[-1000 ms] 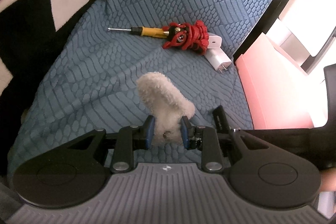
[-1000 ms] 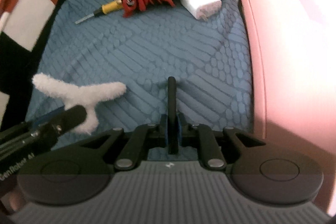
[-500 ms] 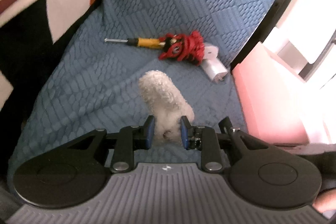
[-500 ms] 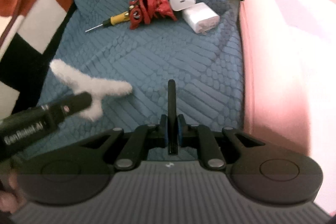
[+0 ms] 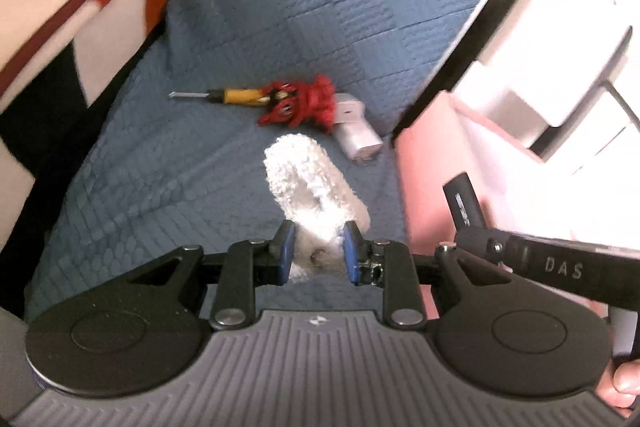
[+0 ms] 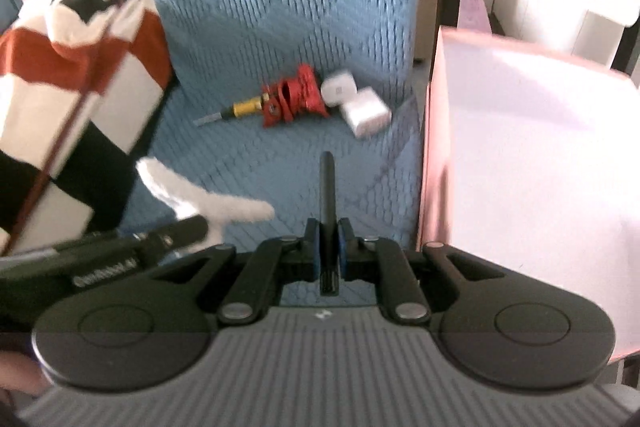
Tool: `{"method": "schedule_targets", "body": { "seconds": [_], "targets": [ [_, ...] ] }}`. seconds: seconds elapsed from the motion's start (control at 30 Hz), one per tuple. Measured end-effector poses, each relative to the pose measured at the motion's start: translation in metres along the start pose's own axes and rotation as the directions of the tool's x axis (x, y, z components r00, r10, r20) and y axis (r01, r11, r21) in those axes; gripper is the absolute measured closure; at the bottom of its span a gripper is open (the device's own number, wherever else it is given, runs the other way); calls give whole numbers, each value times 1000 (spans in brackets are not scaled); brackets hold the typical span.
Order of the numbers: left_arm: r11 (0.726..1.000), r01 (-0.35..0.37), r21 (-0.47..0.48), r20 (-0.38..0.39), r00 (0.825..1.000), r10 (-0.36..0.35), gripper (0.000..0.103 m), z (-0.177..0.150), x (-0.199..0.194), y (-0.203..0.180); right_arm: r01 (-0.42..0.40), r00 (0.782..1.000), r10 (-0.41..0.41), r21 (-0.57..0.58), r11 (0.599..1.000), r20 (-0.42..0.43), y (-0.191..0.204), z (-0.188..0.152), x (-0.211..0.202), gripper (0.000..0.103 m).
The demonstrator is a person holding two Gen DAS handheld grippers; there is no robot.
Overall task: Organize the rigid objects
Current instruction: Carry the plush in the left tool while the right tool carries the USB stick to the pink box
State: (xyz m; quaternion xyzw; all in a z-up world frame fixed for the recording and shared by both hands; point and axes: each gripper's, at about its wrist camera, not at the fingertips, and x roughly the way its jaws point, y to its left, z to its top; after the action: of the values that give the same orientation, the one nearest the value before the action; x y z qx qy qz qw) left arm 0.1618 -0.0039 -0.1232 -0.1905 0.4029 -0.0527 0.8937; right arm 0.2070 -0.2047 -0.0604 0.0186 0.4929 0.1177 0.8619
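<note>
In the left wrist view, the left tool (image 5: 318, 251) was closed on a white fluffy object (image 5: 312, 179), its blue pads pressing the base, and the object stood clear above the blue quilted cushion (image 5: 160, 187). In the right wrist view, the right tool (image 6: 329, 247) was clamped almost fully together on a thin black stick-like item (image 6: 327, 187); the picture was blurred, so I could not say exactly what this item was.

To the right of both tools stood the pink box (image 6: 520, 147), open. I could not see any object inside it, but only a part of its inside was in view. It was probably the place for sorting.

Further back, near the cushion's upright part, four things lay close together: a yellow-handled screwdriver (image 6: 240, 109), a red toy figure (image 6: 294, 101) touching its handle, a small white case (image 6: 338, 89) and a white charger (image 6: 366, 115).

By my judgement the task was in an early stage: two things were lifted and not yet put down, four were left.
</note>
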Motion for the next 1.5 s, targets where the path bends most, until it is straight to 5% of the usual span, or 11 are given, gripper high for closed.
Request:
{"method": "schedule_targets", "body": {
  "seconds": [0.27, 0.67, 1.17, 1.5],
  "targets": [
    [996, -10, 94, 58, 998, 4, 73, 28, -39, -50, -8, 997, 5, 43, 999, 73, -13, 20, -49, 90],
    [996, 65, 53, 97, 993, -70, 73, 64, -64, -103, 15, 988, -25, 68, 998, 149, -42, 49, -102, 90],
    [983, 111, 146, 77, 989, -123, 73, 67, -30, -221, 75, 975, -91, 89, 993, 201, -127, 55, -130, 90],
    [977, 104, 184, -4, 994, -105, 73, 55, 44, -277, 95, 985, -112, 132, 987, 131, -199, 42, -100, 90]
  ]
}}
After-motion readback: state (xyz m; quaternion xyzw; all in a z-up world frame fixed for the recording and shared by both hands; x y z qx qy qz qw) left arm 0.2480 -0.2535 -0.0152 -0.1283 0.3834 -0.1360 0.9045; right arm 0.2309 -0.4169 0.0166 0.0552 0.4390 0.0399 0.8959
